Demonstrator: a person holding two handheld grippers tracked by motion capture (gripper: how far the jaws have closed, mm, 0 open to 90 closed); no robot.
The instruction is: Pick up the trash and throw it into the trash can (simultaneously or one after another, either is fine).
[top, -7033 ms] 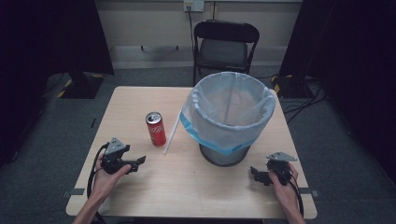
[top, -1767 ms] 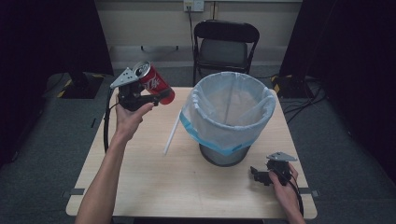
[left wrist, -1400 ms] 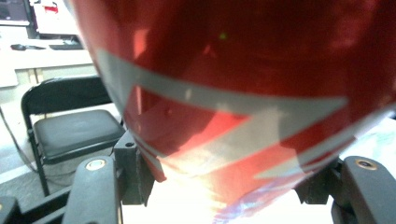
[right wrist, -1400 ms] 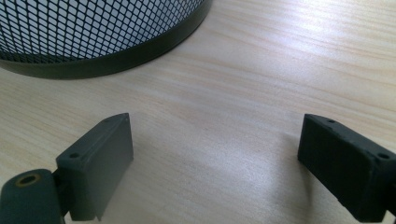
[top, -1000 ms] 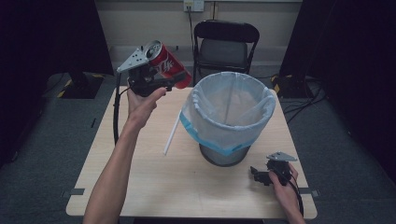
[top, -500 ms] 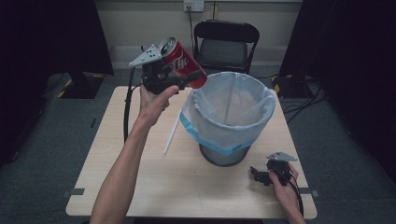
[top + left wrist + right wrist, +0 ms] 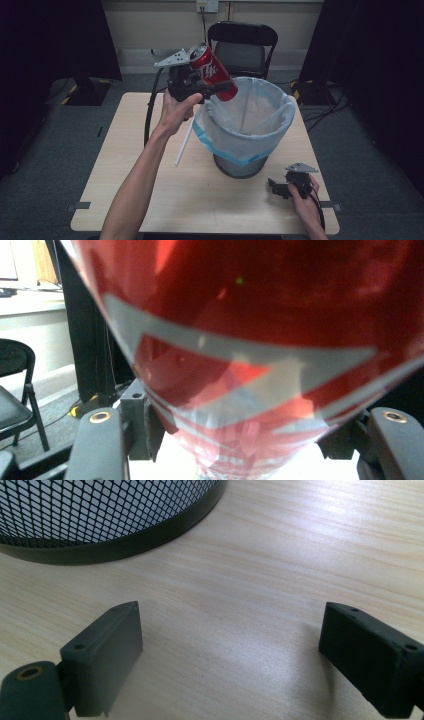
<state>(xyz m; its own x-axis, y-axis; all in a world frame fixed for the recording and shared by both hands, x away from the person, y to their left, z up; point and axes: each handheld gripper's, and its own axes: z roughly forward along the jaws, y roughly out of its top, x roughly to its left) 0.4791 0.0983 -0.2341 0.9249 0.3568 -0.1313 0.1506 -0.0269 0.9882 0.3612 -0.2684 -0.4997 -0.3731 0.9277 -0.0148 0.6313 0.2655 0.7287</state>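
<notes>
Standing on the counter (image 7: 150, 165), the lined bin (image 7: 245, 125) gapes under the tilted red can (image 7: 212, 70), pinched aloft at its near rim by the left tongs (image 7: 210, 90); released early, I judge it could clip the rim and fall outside. Right tongs (image 7: 274, 187) rest spread, empty

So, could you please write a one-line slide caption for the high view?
Left hand-held gripper tilts a red can over the lined wastebasket's rim; a white straw lies on the table.
</notes>
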